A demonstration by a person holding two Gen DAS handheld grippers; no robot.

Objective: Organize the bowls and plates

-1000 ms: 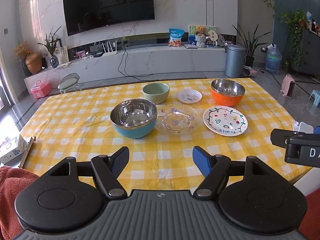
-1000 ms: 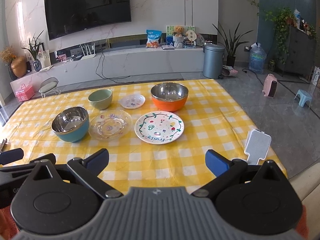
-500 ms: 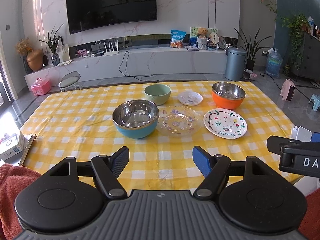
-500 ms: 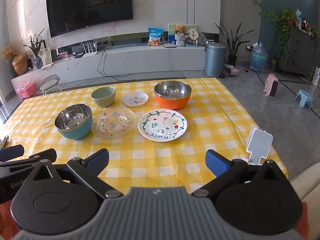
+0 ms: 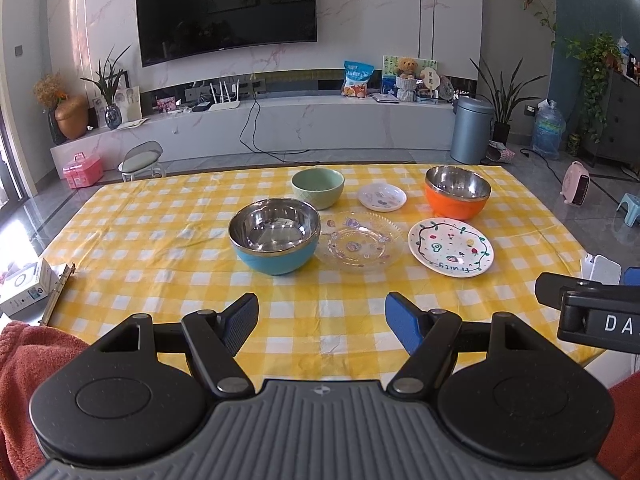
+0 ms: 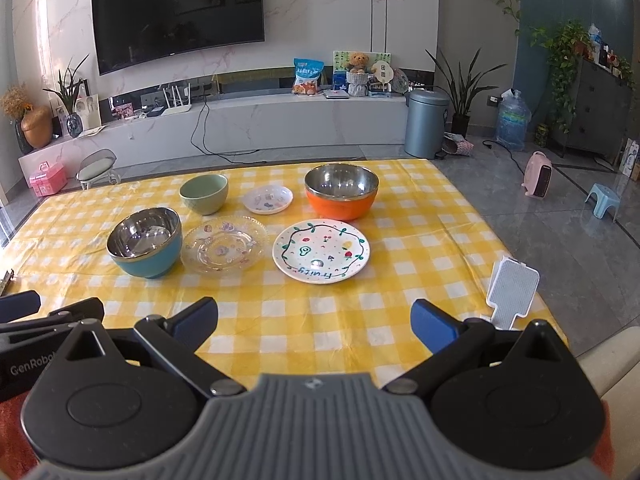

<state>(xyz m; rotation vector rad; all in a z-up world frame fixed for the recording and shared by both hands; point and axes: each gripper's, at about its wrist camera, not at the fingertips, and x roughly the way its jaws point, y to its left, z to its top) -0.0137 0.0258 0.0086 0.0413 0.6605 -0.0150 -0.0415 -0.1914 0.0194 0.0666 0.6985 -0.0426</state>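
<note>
On the yellow checked table (image 5: 160,240) stand a blue steel-lined bowl (image 5: 275,236) (image 6: 144,242), a clear glass plate (image 5: 358,245) (image 6: 224,249), a white painted plate (image 5: 450,247) (image 6: 321,250), a green bowl (image 5: 317,188) (image 6: 204,193), a small white saucer (image 5: 381,197) (image 6: 268,199) and an orange steel-lined bowl (image 5: 457,191) (image 6: 341,191). My left gripper (image 5: 320,318) is open and empty, near the front edge, short of the blue bowl. My right gripper (image 6: 314,326) is open and empty, short of the painted plate.
A white box (image 5: 24,292) and a metal clip bar (image 5: 58,294) lie at the table's left edge. A white mesh paddle (image 6: 512,292) lies at the right edge. A TV wall, a low shelf, a bin (image 6: 426,122) and plants stand behind.
Both grippers have drawn back and tilted up slightly, so the dishes sit a little farther away. Jaws stay open. Nothing on the table has moved.
</note>
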